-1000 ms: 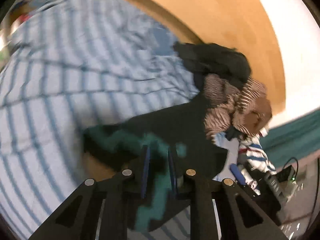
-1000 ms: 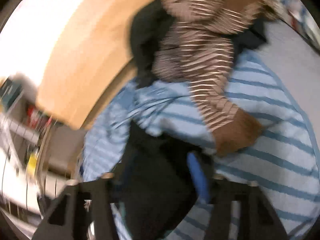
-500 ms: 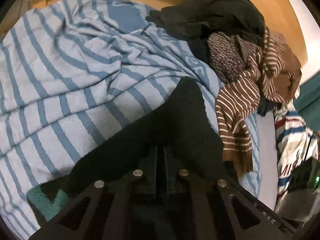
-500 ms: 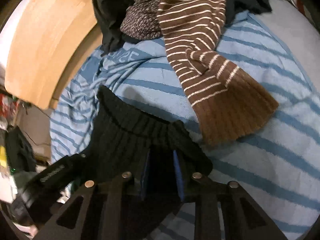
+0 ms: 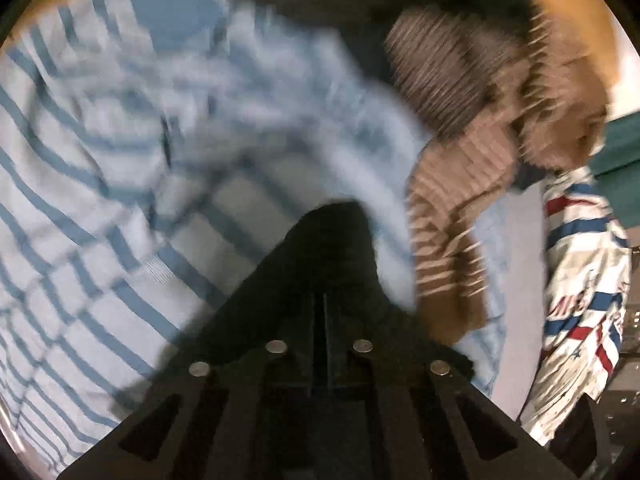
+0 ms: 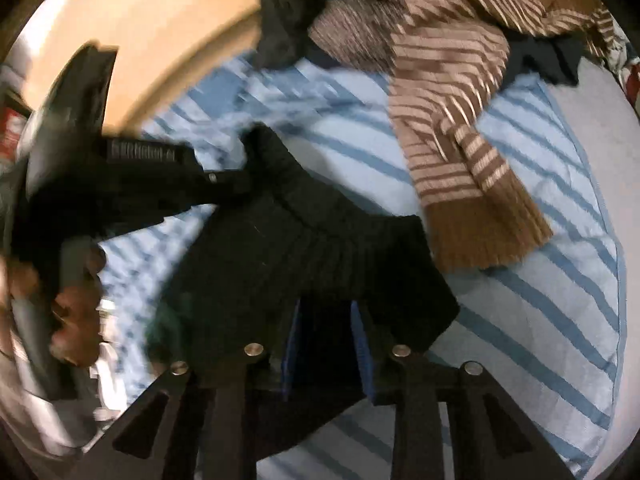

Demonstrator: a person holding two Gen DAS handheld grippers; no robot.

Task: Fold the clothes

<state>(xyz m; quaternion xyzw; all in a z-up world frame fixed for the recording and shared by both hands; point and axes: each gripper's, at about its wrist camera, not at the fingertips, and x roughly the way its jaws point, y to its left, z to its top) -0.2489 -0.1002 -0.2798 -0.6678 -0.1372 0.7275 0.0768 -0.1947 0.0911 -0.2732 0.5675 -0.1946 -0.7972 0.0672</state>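
Note:
A black knit garment (image 6: pixel 304 256) with a ribbed hem lies on the blue-striped bedsheet (image 6: pixel 540 312). My right gripper (image 6: pixel 326 320) is shut on its near hem. My left gripper (image 5: pixel 319 308) is shut on the same black garment (image 5: pixel 332 248), and it shows in the right wrist view (image 6: pixel 224 184) gripping the far corner of the hem. The hem is stretched between the two grippers. The left wrist view is blurred.
A brown striped sweater (image 6: pixel 460 128) and a dark garment (image 6: pixel 288 12) are piled at the head of the bed, by the wooden headboard (image 6: pixel 160 32). A white, red and blue garment (image 5: pixel 580 300) hangs at the bed's right edge.
Both grippers have stayed shut on the black garment and have moved with it over the sheet. The left gripper now stands further from the right one, with the hem stretched wider.

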